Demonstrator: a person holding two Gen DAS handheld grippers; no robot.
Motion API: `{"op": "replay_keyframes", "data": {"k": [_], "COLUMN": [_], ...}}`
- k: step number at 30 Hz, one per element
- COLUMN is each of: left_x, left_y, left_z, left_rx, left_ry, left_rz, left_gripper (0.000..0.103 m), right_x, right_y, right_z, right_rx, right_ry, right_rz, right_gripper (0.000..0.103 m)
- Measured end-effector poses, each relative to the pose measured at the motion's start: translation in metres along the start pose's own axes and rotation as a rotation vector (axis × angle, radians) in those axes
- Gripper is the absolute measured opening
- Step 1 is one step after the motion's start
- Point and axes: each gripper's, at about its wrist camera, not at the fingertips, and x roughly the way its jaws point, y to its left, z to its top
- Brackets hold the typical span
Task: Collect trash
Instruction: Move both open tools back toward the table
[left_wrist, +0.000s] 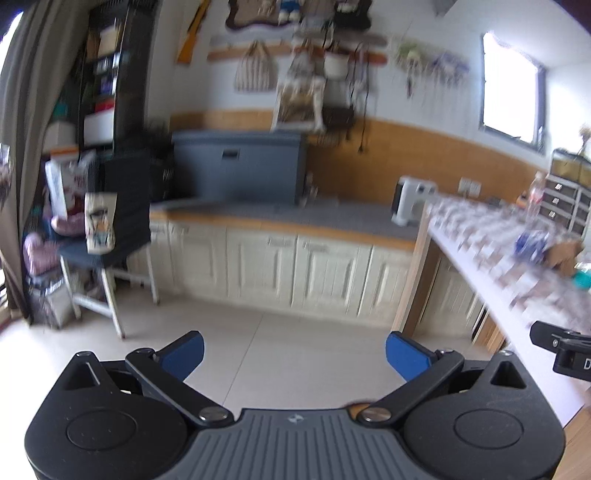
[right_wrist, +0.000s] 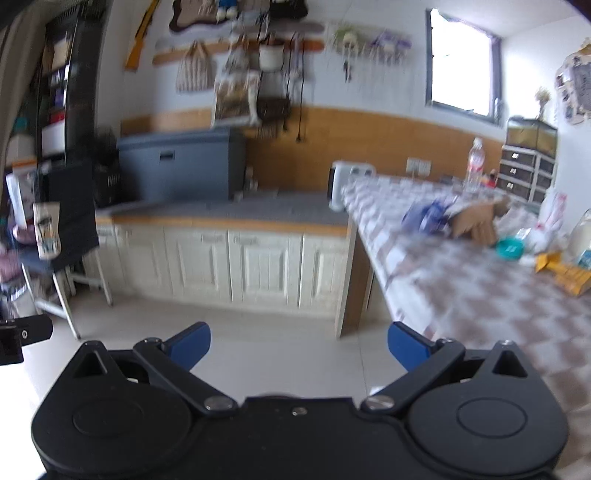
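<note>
Checked-cloth counter runs ahead-right of my right gripper. Trash sits far along it, well apart from both grippers: brown crumpled cardboard, blue crinkly bag, yellow wrapper, teal lid. All look light, soft, crushable imo; I'd pinch a raised fold. Left gripper and right both spread wide, holding nothing. Frames are blurry.

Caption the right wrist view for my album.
Open right gripper faces a checkered table littered with a crumpled blue wrapper.
</note>
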Motion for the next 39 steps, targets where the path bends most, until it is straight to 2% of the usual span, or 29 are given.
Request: {"op": "replay_keyframes", "data": {"k": [4, 11, 16, 20, 27, 32, 37, 39], "left_x": [-0.021, -0.038, -0.04, -0.036, -0.009, 0.027, 0.074, 0.096], "left_y": [-0.017, -0.063, -0.102, -0.137, -0.204, -0.24, -0.272, -0.284], "left_z": [0.019, 0.045, 0.062, 0.069, 0.08, 0.092, 0.104, 0.108], "left_rx": [0.006, 0.044, 0.067, 0.098, 0.162, 0.17, 0.19, 0.181], "left_ry": [-0.076, -0.15, -0.195, -0.206, -0.175, -0.106, -0.028, 0.013], "left_rz": [-0.033, -0.094, -0.163, -0.254, -0.334, -0.426, -0.505, -0.526], "left_gripper": [0.103, 0.103, 0.103, 0.103, 0.103, 0.103, 0.103, 0.103], "right_x": [-0.027, -0.066, -0.078, -0.082, -0.075, -0.061, -0.04, -0.031], "right_y": [-0.016, -0.061, -0.111, -0.152, -0.229, -0.284, -0.328, -0.343], "right_z": [0.017, 0.041, 0.054, 0.057, 0.057, 0.051, 0.049, 0.047], "right_rx": [0.008, 0.023, 0.052, 0.055, 0.061, 0.05, 0.074, 0.092], "right_ry": [-0.09, -0.194, -0.218, -0.223, -0.2, -0.138, -0.02, 0.01], "right_rz": [-0.035, -0.094, -0.157, -0.229, -0.338, -0.302, -0.27, -0.229], "right_gripper": [0.103, 0.103, 0.103, 0.103, 0.103, 0.103, 0.103, 0.103]}}
